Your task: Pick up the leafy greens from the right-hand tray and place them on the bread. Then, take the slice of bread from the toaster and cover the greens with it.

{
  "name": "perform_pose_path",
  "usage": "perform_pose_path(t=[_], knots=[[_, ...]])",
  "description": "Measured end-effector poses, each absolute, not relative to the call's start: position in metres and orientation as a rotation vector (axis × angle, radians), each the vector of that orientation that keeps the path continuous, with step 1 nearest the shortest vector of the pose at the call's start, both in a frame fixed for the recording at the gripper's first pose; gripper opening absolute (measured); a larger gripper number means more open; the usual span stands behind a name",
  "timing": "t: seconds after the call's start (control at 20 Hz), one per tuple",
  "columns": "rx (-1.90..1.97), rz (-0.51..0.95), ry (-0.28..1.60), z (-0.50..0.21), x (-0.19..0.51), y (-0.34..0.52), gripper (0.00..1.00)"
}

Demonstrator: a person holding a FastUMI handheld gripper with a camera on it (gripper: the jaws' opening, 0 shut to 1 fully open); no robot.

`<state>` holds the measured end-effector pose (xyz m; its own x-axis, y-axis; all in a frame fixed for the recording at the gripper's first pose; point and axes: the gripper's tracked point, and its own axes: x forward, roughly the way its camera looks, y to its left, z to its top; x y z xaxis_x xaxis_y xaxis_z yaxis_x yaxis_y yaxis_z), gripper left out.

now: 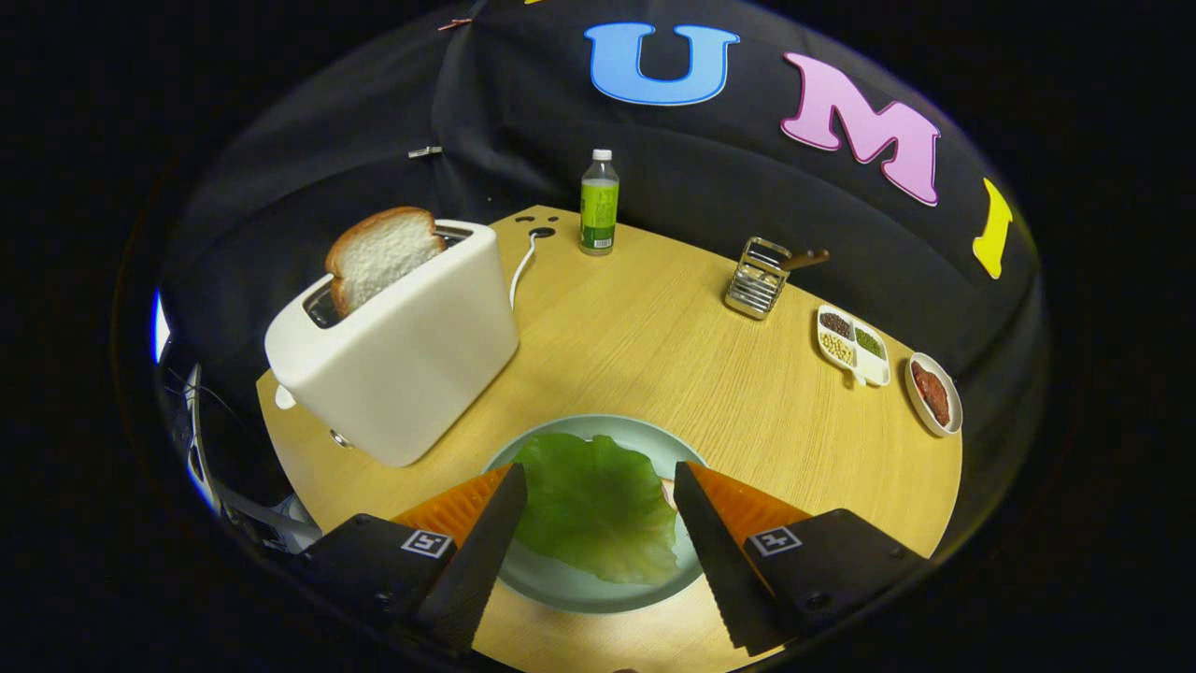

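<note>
Leafy greens (596, 509): one broad, flat leaf, bright green with paler veins and a slightly yellowish lower edge, lying on a pale round plate (561, 584) on the wooden surface (654, 346). The leaf covers most of the plate. At its right edge a small pale sliver peeks out beside the finger; cannot tell whether that is the bread underneath.

Hand-held gripper (598, 481): fingers spread wide apart, one on either side of the leaf, above the plate. Whether the tips touch leaf or plate cannot be made out.

Slice of bread (381, 254): white crumb, brown crust, standing tilted in the slot of a white toaster (397, 350) beyond the left finger. Its lower half is hidden inside the slot.

Farther back: a bottle (599, 203) with a green label, a wire rack (757, 278), a divided dish (852, 344) of small beans or grains, and a small tray (932, 393) holding something reddish-brown, too small to identify.
</note>
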<state>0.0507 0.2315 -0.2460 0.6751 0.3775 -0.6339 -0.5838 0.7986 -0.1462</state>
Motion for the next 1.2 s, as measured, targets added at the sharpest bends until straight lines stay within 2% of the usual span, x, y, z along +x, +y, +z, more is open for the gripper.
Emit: perform_pose_path(t=[0.6,0.95,1.2], knots=[[-0.271,0.793,0.383,-0.120,0.025,0.361,0.98],[-0.302,0.862,0.365,-0.123,0.025,0.425,0.98],[-0.330,0.778,0.416,-0.164,0.052,0.449,0.98]])
